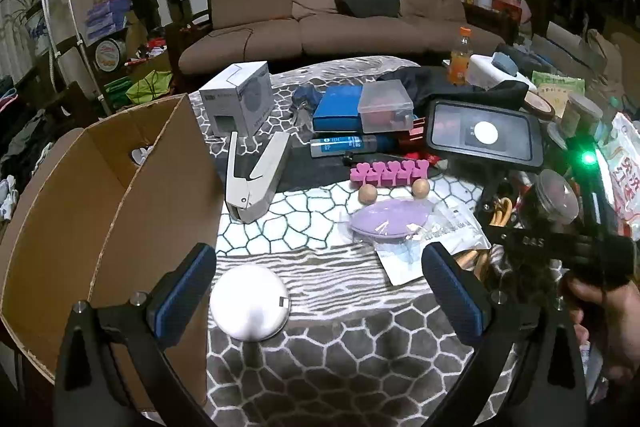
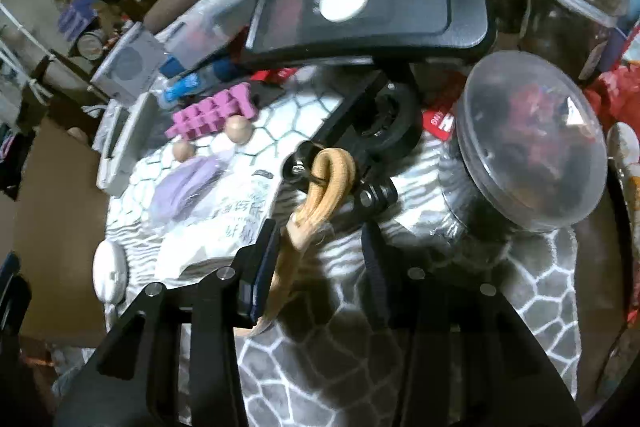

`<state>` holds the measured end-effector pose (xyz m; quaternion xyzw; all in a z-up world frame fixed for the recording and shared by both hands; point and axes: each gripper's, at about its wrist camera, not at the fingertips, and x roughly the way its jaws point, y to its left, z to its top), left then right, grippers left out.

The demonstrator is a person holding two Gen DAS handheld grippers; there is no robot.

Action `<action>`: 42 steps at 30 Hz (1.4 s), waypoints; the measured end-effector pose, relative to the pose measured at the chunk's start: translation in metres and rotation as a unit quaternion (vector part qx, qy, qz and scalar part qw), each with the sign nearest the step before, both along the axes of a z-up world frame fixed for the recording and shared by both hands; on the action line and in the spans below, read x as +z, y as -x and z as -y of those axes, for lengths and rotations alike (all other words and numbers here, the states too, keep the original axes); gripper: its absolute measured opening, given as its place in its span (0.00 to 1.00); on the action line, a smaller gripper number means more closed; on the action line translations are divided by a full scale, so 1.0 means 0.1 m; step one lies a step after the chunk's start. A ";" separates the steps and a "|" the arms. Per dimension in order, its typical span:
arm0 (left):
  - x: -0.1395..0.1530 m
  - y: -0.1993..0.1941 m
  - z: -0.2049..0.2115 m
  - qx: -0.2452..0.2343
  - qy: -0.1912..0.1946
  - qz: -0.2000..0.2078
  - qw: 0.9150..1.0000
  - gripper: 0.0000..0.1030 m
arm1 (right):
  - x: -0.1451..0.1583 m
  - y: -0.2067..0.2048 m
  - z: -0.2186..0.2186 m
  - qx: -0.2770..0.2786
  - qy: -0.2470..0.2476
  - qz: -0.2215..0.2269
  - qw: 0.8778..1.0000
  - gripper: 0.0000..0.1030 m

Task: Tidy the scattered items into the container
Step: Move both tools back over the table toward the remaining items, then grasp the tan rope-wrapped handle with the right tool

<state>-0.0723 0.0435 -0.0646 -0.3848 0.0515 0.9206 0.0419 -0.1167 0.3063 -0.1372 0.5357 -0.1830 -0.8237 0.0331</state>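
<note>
My left gripper (image 1: pixel 320 285) is open low over the patterned cloth. A white dome-shaped item (image 1: pixel 249 303) lies between its fingers, close to the left pad (image 1: pixel 188 287). The open cardboard box (image 1: pixel 100 211) stands just left of it. My right gripper (image 2: pixel 320 255) is open. A tan strap (image 2: pixel 332 179) looped on a black mount (image 2: pixel 380 125) runs down between its fingers along the left pad (image 2: pixel 266 259). Scattered ahead are a white hole punch (image 1: pixel 252 183), pink toe separators (image 1: pixel 390 173), two wooden balls (image 1: pixel 367 194) and a purple item in a clear bag (image 1: pixel 384 225).
A clear-lidded jar (image 2: pixel 528 139) stands right of the right gripper. A black case with a white disc (image 1: pixel 486 135), a blue box (image 1: pixel 336 107), a clear plastic box (image 1: pixel 386 105), a grey carton (image 1: pixel 236 99) and an orange bottle (image 1: pixel 461 57) crowd the back. A hand (image 1: pixel 608 311) holds the right gripper.
</note>
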 end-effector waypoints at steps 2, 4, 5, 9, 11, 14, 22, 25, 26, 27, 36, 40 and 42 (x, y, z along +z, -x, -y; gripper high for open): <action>0.00 0.00 0.01 -0.001 -0.001 0.002 1.000 1.00 | -0.04 0.02 0.00 -0.004 0.005 0.003 1.000 0.40; 0.01 0.00 0.02 -0.001 -0.002 0.003 1.000 1.00 | -0.06 0.03 -0.01 -0.006 0.012 0.005 1.000 0.36; 0.02 0.00 0.03 0.000 -0.003 0.003 1.000 1.00 | -0.06 0.02 -0.02 -0.005 0.018 0.006 1.000 0.31; 0.03 0.01 0.06 0.004 -0.009 0.005 1.000 1.00 | 0.03 -0.03 0.00 0.011 0.019 0.003 1.000 0.17; 0.03 0.02 0.07 0.005 -0.013 0.006 1.000 1.00 | 0.12 -0.08 0.00 0.018 0.021 -0.007 1.000 0.15; 0.04 0.04 0.08 0.005 -0.016 0.007 1.000 1.00 | 0.24 -0.15 -0.05 0.022 0.040 -0.019 0.999 0.13; -0.09 0.13 0.10 -0.027 -0.049 0.032 0.998 1.00 | 0.77 -0.36 -0.31 0.020 0.084 -0.097 0.992 0.11; -0.15 0.16 0.10 -0.041 -0.062 0.043 0.996 1.00 | 1.10 -0.51 -0.37 0.028 0.068 -0.152 0.986 0.10; -0.17 0.17 0.10 -0.046 -0.067 0.047 0.996 1.00 | 1.20 -0.56 -0.38 0.032 0.063 -0.167 0.983 0.10; -0.19 0.18 0.10 -0.051 -0.072 0.051 0.995 1.00 | 1.28 -0.62 -0.39 0.034 0.060 -0.181 0.981 0.10; -0.63 0.25 -0.38 -0.137 0.092 0.020 0.986 1.00 | 1.62 -0.84 -0.34 0.077 0.055 -0.216 0.972 0.09; -0.88 0.44 -0.45 -0.158 0.120 0.018 0.980 0.93 | 1.51 -0.82 -0.28 0.089 0.067 -0.201 0.973 0.06; -0.94 0.52 -0.49 -0.173 0.118 0.022 0.978 0.93 | 1.46 -0.81 -0.24 0.096 0.061 -0.195 0.974 0.05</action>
